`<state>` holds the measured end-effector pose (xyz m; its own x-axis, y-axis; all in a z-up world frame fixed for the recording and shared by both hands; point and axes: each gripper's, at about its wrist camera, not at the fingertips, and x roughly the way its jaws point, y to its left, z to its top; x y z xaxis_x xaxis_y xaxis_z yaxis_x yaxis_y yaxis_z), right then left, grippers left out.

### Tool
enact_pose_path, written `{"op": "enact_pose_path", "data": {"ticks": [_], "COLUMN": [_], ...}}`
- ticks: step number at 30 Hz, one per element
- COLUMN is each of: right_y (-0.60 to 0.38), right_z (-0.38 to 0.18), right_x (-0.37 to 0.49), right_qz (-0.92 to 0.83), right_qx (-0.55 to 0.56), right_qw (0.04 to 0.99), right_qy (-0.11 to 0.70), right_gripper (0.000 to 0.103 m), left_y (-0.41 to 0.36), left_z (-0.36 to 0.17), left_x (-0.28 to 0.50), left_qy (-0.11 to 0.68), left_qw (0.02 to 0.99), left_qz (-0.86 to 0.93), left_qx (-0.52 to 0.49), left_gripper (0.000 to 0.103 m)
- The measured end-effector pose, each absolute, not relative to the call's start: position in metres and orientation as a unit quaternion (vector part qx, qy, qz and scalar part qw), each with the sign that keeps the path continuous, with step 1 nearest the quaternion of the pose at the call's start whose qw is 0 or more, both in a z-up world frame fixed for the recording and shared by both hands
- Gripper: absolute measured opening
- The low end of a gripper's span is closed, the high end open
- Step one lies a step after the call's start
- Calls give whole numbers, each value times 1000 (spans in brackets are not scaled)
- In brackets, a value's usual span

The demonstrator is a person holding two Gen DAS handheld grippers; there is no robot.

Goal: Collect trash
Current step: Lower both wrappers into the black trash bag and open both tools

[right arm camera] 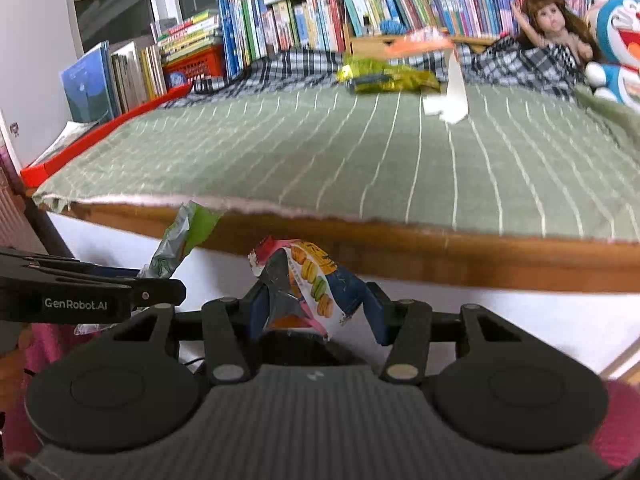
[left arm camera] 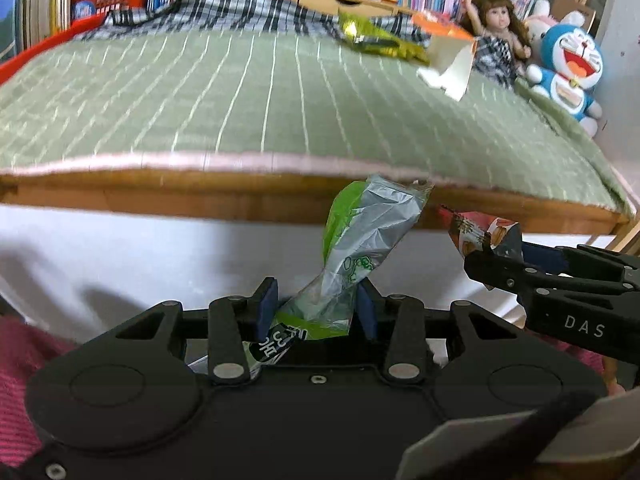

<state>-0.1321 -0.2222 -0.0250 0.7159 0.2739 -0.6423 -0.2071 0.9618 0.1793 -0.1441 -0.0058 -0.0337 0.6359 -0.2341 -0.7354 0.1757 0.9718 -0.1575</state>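
Observation:
My left gripper (left arm camera: 318,304) is shut on a crumpled green and silver wrapper (left arm camera: 360,240), which sticks up between the blue pads in front of the bed's edge. My right gripper (right arm camera: 316,304) is shut on a macaron snack wrapper (right arm camera: 308,284); that wrapper (left arm camera: 486,234) also shows at the right of the left wrist view, in the right gripper (left arm camera: 486,260). The left gripper (right arm camera: 176,284) and its green wrapper (right arm camera: 180,240) reach in from the left of the right wrist view. On the bed lie a yellow-green snack bag (left arm camera: 376,42) (right arm camera: 384,76) and a white paper piece (left arm camera: 448,68) (right arm camera: 450,96).
A green striped mat (left arm camera: 240,100) covers the bed with its wooden rail (left arm camera: 200,196). A checked blanket (left arm camera: 240,12), a doll (left arm camera: 498,36), a blue plush toy (left arm camera: 568,68) and an orange item (left arm camera: 440,26) lie at the far side. Bookshelves (right arm camera: 320,12) stand behind. Pink fabric (left arm camera: 16,360) lies below.

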Motion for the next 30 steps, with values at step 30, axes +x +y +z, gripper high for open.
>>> {"op": "enact_pose_path", "data": {"ticks": [30], "right_y": [-214], "right_z": [-90], "right_x": [-139], "right_qz": [122], "right_qx": [69], "right_qw": [883], "right_qy": [447], "right_gripper": [53], "left_y": [-12], "left_z": [-122], "left_x": [-138], "left_qy": [529], "left_qw": [844], "left_qz": [-87], "left_qx": [-38], "left_gripper": [40]}}
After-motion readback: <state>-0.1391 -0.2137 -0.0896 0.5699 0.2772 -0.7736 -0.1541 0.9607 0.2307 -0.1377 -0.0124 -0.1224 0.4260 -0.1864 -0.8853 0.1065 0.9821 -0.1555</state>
